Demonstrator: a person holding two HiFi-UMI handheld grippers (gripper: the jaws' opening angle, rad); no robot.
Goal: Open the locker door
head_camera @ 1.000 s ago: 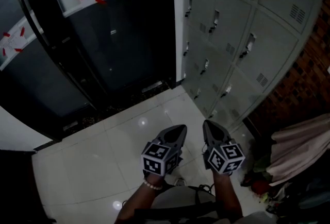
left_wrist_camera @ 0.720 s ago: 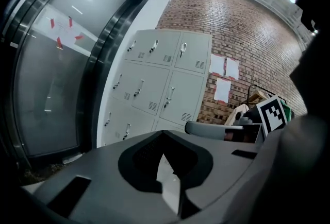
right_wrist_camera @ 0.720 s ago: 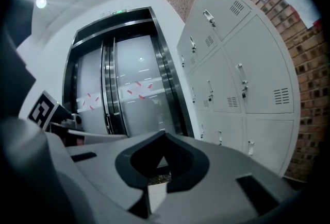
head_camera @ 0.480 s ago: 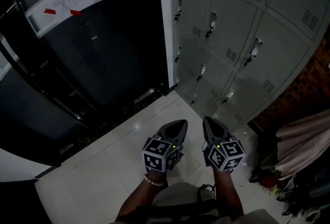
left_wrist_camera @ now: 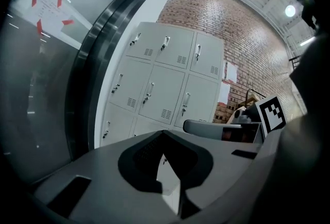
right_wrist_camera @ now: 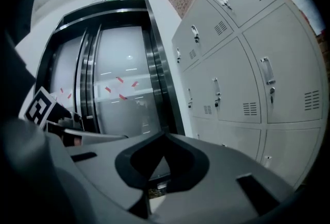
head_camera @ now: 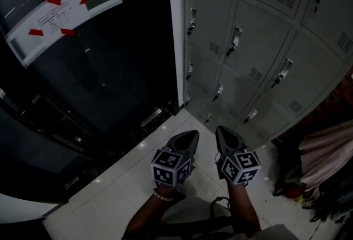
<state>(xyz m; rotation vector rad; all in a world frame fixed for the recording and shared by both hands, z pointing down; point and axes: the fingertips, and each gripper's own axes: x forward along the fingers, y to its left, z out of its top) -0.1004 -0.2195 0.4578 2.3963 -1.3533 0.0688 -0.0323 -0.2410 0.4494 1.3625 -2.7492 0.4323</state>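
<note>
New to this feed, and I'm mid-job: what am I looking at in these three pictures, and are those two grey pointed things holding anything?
There is no robot arm here. A person carries a two-jaw tool in each hand. The head view looks steeply down from the person's head. It shows the left tool and the right tool above a pale tiled floor; the patterned cubes are part of them. Ahead is a bank of grey lockers, and every door in view is closed. To the left are dark glass doors with a taped notice. The other two pictures come from a camera riding on each tool, looking along its jaws. In both, the jaws are together with nothing between them. Neither tool holds anything or touches a locker.
</note>
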